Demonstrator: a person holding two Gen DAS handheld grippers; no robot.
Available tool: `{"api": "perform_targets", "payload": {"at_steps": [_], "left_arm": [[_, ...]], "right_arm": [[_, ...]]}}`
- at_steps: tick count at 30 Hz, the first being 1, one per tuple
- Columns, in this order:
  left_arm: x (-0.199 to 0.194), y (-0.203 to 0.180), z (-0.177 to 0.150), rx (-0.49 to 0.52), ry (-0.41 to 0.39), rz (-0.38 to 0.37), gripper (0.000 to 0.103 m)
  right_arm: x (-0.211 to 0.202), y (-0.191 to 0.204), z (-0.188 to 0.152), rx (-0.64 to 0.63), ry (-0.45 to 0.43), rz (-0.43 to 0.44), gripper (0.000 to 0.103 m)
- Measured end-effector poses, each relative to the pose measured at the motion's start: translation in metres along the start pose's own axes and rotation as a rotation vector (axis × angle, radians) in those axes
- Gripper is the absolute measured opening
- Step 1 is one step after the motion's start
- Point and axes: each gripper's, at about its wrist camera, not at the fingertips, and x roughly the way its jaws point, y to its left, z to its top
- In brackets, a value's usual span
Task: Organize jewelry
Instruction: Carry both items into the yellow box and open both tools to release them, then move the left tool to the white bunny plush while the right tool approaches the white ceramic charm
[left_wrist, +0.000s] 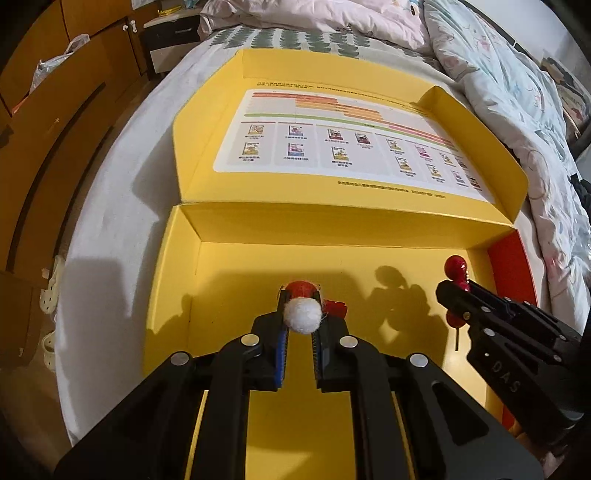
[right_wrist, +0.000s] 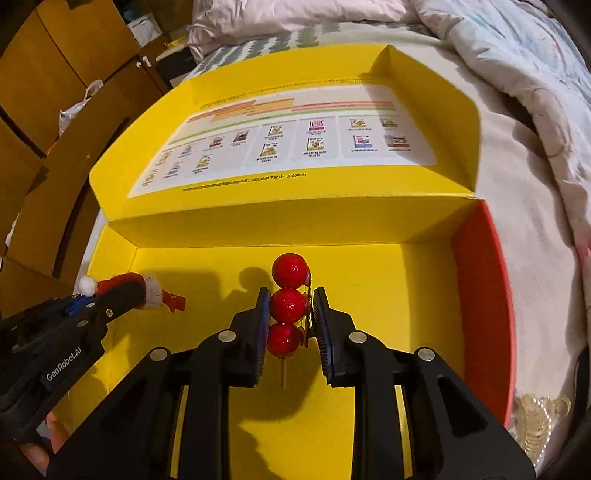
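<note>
An open yellow box (left_wrist: 229, 280) (right_wrist: 388, 280) lies on a bed. My left gripper (left_wrist: 301, 295) is shut on a Santa-hat ornament (left_wrist: 302, 314), red felt with a white pompom, held over the box floor; it also shows at the left of the right wrist view (right_wrist: 147, 291). My right gripper (right_wrist: 290, 299) is shut on a candied-hawthorn hairpin (right_wrist: 289, 304), three glossy red balls on a gold stick, held above the box floor; it also shows at the right of the left wrist view (left_wrist: 456, 269).
The box lid (left_wrist: 332, 136) lies open flat behind, with a printed chart inside. The box's right wall is orange (right_wrist: 476, 295). Quilts (left_wrist: 509, 92) pile on the bed to the right. Gold jewelry (right_wrist: 535, 417) lies outside the box's right wall. Wooden cabinets (left_wrist: 55, 92) stand left.
</note>
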Motion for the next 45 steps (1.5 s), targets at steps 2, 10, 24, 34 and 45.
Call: {"api": "perform_targets", "payload": {"at_steps": [2,10,24,34,45], "left_arm": [[0.003,0.000,0.001,0.001,-0.002,-0.002,0.011],[0.014,-0.003,0.007,0.008,0.005,0.004,0.011],[0.021,-0.003,0.011,0.011,0.018,0.010,0.015],[-0.008,-0.002,0.009,0.003,-0.042,0.003,0.065],[-0.066,0.005,-0.024,0.008,-0.094,0.024,0.067]], "right_arm": [[0.006,0.000,0.003,0.001,0.005,-0.003,0.024],[0.021,-0.002,0.011,0.004,0.018,-0.006,0.024],[0.027,-0.007,0.012,0.022,0.015,-0.015,0.029],[-0.016,-0.002,0.011,0.018,-0.057,0.001,0.029],[-0.089,-0.006,-0.025,0.022,-0.124,0.009,0.030]]}}
